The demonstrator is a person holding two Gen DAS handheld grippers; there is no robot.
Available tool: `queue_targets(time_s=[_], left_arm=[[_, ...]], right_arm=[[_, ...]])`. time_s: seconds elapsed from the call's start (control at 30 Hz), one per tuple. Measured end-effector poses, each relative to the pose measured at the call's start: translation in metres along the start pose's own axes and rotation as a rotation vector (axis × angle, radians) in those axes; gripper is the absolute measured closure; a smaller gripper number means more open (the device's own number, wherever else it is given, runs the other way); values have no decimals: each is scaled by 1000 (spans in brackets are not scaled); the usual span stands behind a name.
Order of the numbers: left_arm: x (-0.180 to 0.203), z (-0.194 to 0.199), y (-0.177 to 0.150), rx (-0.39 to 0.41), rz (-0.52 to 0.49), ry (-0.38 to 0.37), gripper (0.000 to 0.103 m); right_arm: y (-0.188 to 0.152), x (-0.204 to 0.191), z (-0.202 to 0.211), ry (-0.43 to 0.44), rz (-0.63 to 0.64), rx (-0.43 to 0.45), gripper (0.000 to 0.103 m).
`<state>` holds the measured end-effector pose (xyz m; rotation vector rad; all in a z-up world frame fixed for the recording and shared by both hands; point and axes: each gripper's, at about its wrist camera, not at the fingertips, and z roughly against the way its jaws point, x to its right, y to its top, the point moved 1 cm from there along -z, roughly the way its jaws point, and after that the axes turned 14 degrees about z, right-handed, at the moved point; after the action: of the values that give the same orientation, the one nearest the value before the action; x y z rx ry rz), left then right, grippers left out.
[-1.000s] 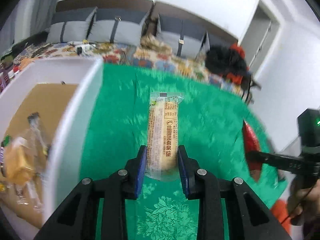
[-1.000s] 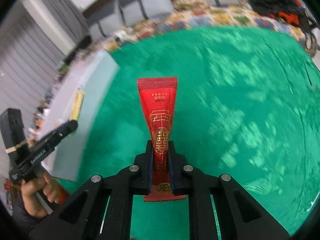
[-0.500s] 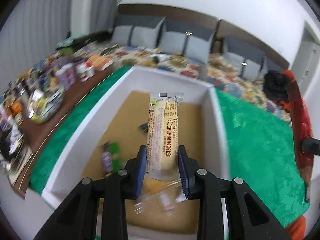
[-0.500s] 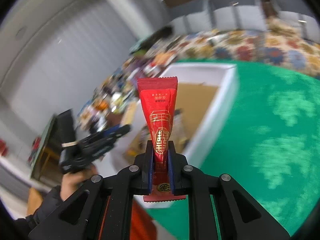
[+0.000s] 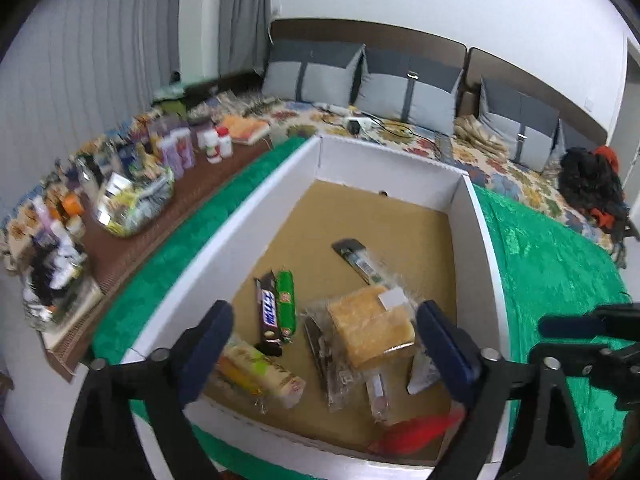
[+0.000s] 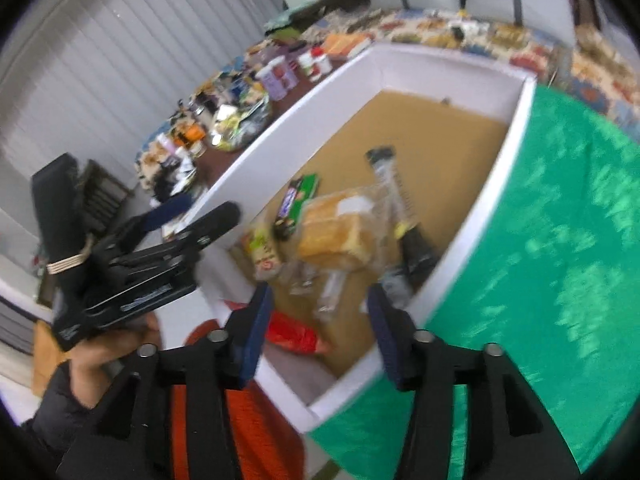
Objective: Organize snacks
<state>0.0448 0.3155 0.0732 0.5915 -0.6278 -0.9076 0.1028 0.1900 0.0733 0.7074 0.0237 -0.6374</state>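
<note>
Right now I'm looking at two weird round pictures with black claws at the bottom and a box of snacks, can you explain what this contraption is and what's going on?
There is no robot here: a person holds a two-finger gripper in each hand, and each carries a fisheye camera looking along its fingers, hence the round pictures. One picture looks out from the left gripper, the other from the right gripper. Both hang over a white cardboard box standing on a green cloth. Inside lie a Mars bar, a green bar, wrapped sponge cake, a yellow cracker pack and a red sachet. Both sets of jaws have just been opening and nothing sits between them, so neither gripper holds anything.
</note>
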Motion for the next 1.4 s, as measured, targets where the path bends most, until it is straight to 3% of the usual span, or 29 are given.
queue_targets(time_s=[0.13,0.3,0.47,0.57,0.77,1.03,1.13,1.23,1.4], left_arm=[[17,16,5,36,-6,116,1],[21,29,2,90,-1,258,1],[13,36,4,52,53,229,1],[11,43,5,69,62,238,1],[11,48,5,61,48,243,1],[17,62,4,137,-22,283,0],[14,63,3,97,-21,303,1],[10,65,2,83,-3,251,0],[9,71,3,75,-2,236,0]], right_arm=[[7,-5,26,-95,47,44,34],[12,-17,41,-153,87,80,33],[10,-26,49,-174,111,85,30],[9,-29,49,-181,112,81,30],[7,-30,50,-191,114,76,30],[5,-32,50,-196,113,68,30],[3,-34,47,-193,111,57,30],[2,-37,46,-198,112,45,30],[7,-44,47,-211,110,45,30]])
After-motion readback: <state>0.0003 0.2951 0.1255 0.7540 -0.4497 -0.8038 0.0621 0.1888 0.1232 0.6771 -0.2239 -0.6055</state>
